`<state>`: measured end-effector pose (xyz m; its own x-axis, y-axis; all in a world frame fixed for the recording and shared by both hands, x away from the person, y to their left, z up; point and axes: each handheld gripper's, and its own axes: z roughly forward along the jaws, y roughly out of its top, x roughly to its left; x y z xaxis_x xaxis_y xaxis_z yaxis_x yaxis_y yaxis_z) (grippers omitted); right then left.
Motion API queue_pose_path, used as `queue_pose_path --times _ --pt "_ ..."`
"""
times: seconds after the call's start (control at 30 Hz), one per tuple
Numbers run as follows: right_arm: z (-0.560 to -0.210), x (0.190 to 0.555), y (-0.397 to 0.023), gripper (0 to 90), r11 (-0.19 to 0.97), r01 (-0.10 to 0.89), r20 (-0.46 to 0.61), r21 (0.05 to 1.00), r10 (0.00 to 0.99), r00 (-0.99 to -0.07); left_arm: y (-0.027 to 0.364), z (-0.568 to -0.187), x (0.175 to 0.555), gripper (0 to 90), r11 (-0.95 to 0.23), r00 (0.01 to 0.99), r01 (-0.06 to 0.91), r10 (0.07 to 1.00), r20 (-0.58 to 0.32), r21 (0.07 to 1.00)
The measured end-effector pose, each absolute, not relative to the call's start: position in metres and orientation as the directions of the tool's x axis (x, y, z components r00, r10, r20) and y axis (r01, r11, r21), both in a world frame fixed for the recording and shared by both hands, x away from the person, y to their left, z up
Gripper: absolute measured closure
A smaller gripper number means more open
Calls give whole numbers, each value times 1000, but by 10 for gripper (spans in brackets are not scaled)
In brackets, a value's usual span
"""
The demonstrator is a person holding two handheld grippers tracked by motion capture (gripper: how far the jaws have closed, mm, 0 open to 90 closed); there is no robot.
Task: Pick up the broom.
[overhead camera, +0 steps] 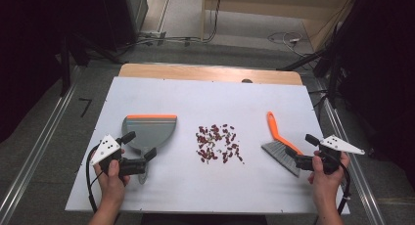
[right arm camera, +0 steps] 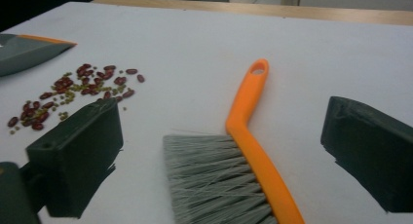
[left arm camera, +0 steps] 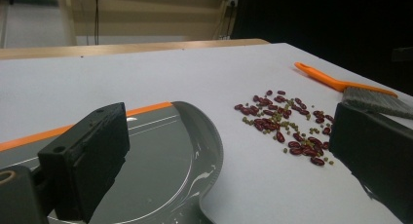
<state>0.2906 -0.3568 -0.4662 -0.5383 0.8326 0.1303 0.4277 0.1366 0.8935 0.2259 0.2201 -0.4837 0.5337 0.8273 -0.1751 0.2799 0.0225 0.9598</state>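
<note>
since the work in hand looks like sweeping, the things that matter are the brush [overhead camera: 280,147] and the dustpan [overhead camera: 149,132]. the brush lies flat on the white table [overhead camera: 205,191] at the person's right, its orange handle [right arm camera: 248,107] pointing away from the person and its grey bristles [right arm camera: 214,180] nearest the right gripper [overhead camera: 303,150]. it is probably light and stiff along the plastic handle, which bends partway; the bristles are soft and will splay, so a grip there would slip and give no control. the better hold is across the narrow orange spine just above the bristles, where the right gripper view shows it lying between the two jaws. those jaws stand wide apart, one on each side of the brush, holding nothing.

the dustpan sits at the person's left, grey with an orange lip [overhead camera: 149,117] on its far edge; it looks light, smooth and glossy (so likely slippery on the table), and its handle runs back toward the left gripper [overhead camera: 139,146]. that gripper is also spread wide and empty, its jaws seemingly on either side of the pan's rear, though whether they touch it is hard to tell. between the two tools, apart from both, lies a scatter of red beans [overhead camera: 218,143] mixed with small green ones [left arm camera: 277,118], loose and apt to roll.
</note>
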Motion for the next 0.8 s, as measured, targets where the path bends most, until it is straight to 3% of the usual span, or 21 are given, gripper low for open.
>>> queue_pose_path --times 0.47,0.8 --pt "-431 303 -336 0 202 429 73 881 836 -544 217 -484 227 17 14 545 278 821 -170 960" --pt "-412 329 -315 0 269 490 17 829 864 -502 214 -483 226 12 3 550 271 820 -157 963"
